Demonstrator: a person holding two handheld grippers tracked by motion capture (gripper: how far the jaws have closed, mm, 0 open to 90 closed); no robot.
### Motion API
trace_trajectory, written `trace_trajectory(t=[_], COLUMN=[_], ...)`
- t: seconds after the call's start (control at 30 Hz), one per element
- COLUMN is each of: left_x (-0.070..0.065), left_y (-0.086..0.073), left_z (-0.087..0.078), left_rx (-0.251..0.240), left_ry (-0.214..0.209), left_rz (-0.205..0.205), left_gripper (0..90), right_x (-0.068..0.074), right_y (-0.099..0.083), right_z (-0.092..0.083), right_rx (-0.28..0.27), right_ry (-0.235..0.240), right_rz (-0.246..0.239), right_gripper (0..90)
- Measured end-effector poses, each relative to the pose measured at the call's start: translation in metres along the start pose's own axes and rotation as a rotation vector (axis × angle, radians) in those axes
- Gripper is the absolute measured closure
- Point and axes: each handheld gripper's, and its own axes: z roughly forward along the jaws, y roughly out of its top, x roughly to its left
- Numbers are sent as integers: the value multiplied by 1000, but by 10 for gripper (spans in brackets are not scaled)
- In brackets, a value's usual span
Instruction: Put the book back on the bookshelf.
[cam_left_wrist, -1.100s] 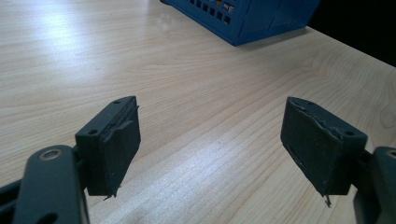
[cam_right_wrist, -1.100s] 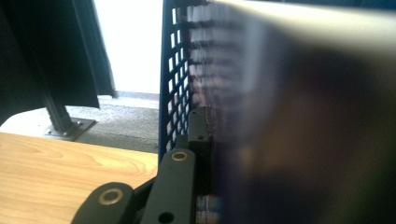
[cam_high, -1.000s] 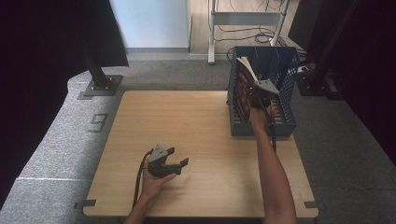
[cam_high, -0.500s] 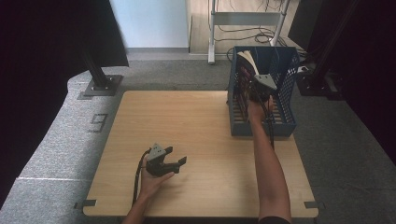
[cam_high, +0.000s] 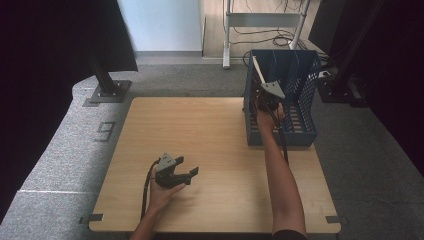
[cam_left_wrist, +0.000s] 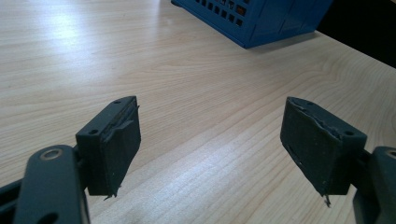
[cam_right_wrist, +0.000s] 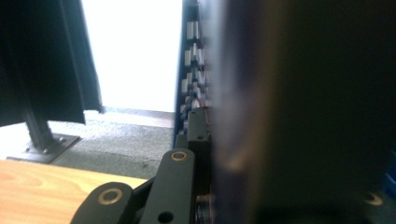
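My right gripper (cam_high: 266, 101) reaches over the near left wall of the blue slatted basket (cam_high: 305, 131) at the table's far right. It is shut on a dark flat thing with a pale edge (cam_high: 257, 69) that stands tilted inside the basket. In the right gripper view that dark thing (cam_right_wrist: 303, 116) is pressed close against the left jaw and hides the other one. My left gripper (cam_high: 187, 166) rests low over the wood near the front left. Its jaws are open, with nothing but bare tabletop between the pads (cam_left_wrist: 116, 140).
The wooden table (cam_high: 200, 130) has free room across its middle and left. A corner of the basket (cam_left_wrist: 261, 18) lies ahead of the left gripper. Beyond the table are grey carpet, a black stand base (cam_high: 107, 90) and a metal rack (cam_high: 265, 20).
The right hand has shifted a little to the left, carrying the dark flat thing along the basket's left wall. The left hand and its gripper have stayed where they were.
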Motion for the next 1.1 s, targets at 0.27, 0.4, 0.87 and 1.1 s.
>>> trace_trajectory(t=[0.27,0.4,0.87,1.1], left_x=[-3,-4,-5,-5], left_y=[0,-1,1,1], left_z=[1,2,-1,0], left_rx=[4,12,0,4], left_ry=[-3,0,1,0], left_rz=[6,11,11,14], left_gripper=[201,201,201,201], right_x=[-3,-6,-1,0], right_y=[0,0,5,5], right_z=[-5,-8,-15,-18], right_rx=[8,21,33,38], right_ry=[74,106,166,164], right_rz=[20,19,2,-3], right_gripper=[723,654,546,489])
